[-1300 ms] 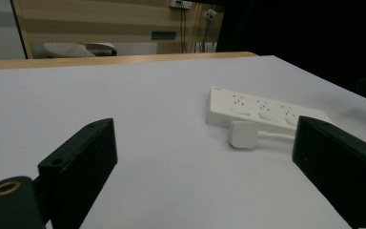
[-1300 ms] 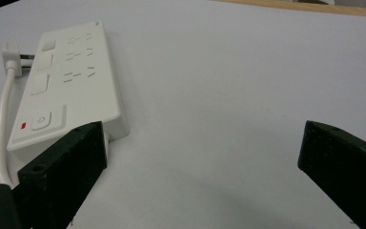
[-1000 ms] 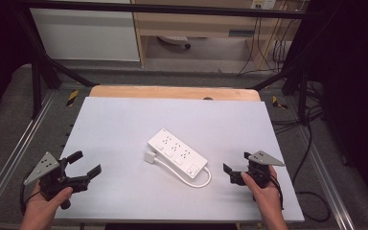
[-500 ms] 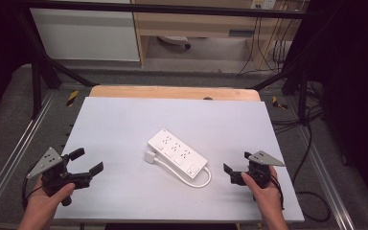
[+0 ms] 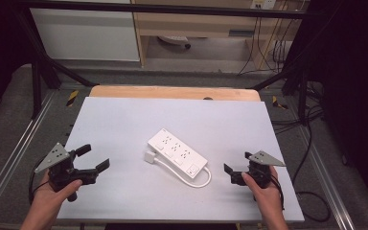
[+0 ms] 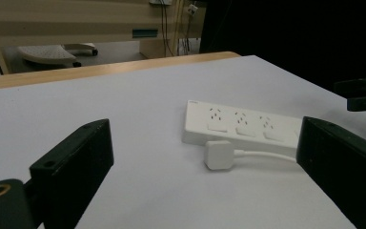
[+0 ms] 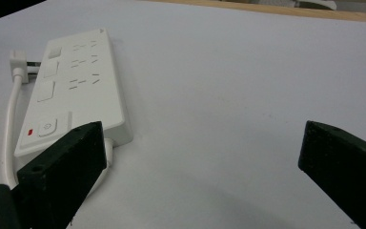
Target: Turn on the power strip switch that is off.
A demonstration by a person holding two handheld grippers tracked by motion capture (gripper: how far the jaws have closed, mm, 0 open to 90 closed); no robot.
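- High view: a white power strip [image 5: 178, 152] lies aslant near the middle of the white table [image 5: 124, 120], its short cord [image 5: 191, 179] looped round the near side so that the plug [image 5: 150, 156] rests just beside the strip's left end. That keeps both strip and plug within reach of either hand
- High view: the left gripper [image 5: 92, 158] sits at the table's left near corner and the right gripper [image 5: 237, 163] at its right near corner, each well apart from the strip. Both are spread and hold nothing, which I read as two tools poised on either side before a reach
- Left gripper view: its jaws stand wide apart and frame the plug [image 6: 218, 154] and the strip [image 6: 243, 127] behind it, so this hand seems aimed at the plug. The dark shape at the far right edge is probably the other gripper, though too little of it shows to be sure
- Right gripper view: its jaws are also wide apart and empty, with the switch end of the strip [image 7: 71, 90] close by the left jaw. From here this hand looks placed to steady the strip while the other takes the plug [image 7: 18, 64]
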